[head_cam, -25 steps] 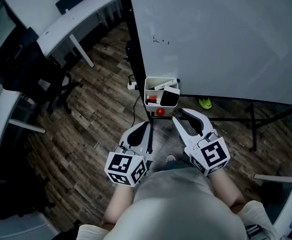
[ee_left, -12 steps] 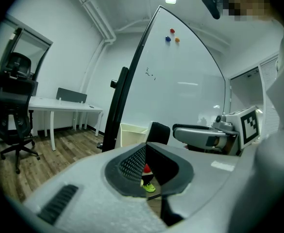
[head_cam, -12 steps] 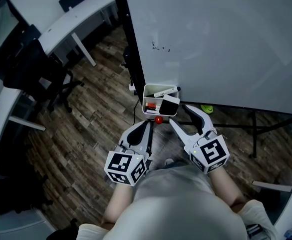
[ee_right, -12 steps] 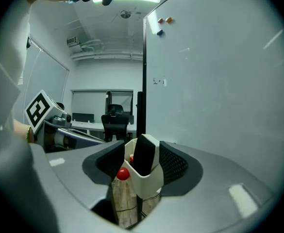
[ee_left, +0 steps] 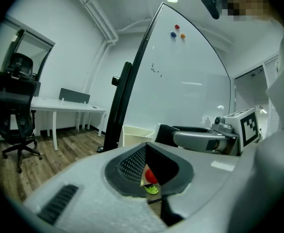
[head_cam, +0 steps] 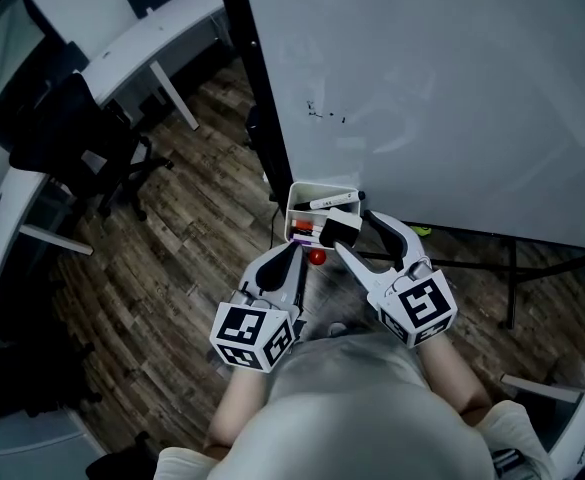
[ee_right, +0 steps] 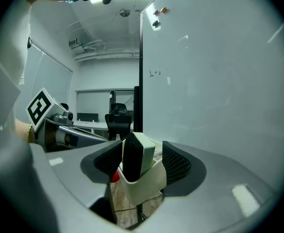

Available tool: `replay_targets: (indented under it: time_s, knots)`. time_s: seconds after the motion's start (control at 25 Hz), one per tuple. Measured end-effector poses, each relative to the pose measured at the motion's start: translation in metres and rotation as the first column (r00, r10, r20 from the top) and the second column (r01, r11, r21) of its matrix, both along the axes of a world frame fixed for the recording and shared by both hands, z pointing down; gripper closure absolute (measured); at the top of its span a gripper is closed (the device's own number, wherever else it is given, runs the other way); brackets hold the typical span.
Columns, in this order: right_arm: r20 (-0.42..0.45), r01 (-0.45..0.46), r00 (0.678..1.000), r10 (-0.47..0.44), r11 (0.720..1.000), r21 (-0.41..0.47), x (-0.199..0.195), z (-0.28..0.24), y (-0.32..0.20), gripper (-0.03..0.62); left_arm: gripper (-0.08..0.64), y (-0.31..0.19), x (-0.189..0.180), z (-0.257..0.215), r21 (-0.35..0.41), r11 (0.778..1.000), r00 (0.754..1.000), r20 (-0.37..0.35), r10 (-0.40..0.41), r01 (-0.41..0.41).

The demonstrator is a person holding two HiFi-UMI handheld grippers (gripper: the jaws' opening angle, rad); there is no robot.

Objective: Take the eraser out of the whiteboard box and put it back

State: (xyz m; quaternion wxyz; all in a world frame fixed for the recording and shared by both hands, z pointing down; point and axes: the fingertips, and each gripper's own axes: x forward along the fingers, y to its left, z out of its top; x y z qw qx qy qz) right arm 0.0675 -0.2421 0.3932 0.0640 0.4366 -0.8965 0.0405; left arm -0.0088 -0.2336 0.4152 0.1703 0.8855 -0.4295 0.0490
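Note:
The white whiteboard box (head_cam: 304, 196) hangs at the board's lower edge, with markers inside. The eraser (head_cam: 340, 225), black felt with a white back, stands on end in the box's near right corner. My right gripper (head_cam: 353, 232) has its jaws opening, one on each side of the eraser; in the right gripper view the eraser (ee_right: 134, 154) rises from the box (ee_right: 149, 184) with a gap to the right pad (ee_right: 178, 164). My left gripper (head_cam: 283, 265) hangs below and left of the box, its jaws together and holding nothing; in its own view that gripper (ee_left: 145, 153) points at the box (ee_left: 134, 134).
A red ball (head_cam: 317, 257) sits just under the box, and a green object (head_cam: 419, 231) lies on the wood floor. The whiteboard (head_cam: 452, 98) fills the right, its black post (head_cam: 253, 98) to the left. An office chair (head_cam: 82, 138) and a desk (head_cam: 162, 28) stand at the left.
My right gripper has moved forward to the box and its jaws have widened around the eraser. The left gripper has come forward a little too.

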Motion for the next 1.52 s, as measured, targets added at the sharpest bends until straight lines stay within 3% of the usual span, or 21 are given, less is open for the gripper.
replay_targets:
  time_s: [0.48,0.64,1.52]
  knots:
    - [0.008,0.061,0.998,-0.061,0.998,-0.017,-0.008,0.008,-0.01,0.341,0.555,-0.013,-0.001,0.003,-0.004,0.999,0.999,0.001,-0.041,0.041]
    - [0.002,0.084,0.996,-0.084,0.996,-0.017,-0.011,0.009,-0.009,0.371,0.555,-0.013,-0.001,0.004,-0.006,0.999,0.999,0.003,-0.048,0.048]
    - [-0.015,0.069,0.998,-0.069,0.998,-0.005,-0.01,0.007,-0.007,0.407,0.555,-0.009,0.0,0.006,-0.01,0.998,0.999,0.004,-0.054,0.054]
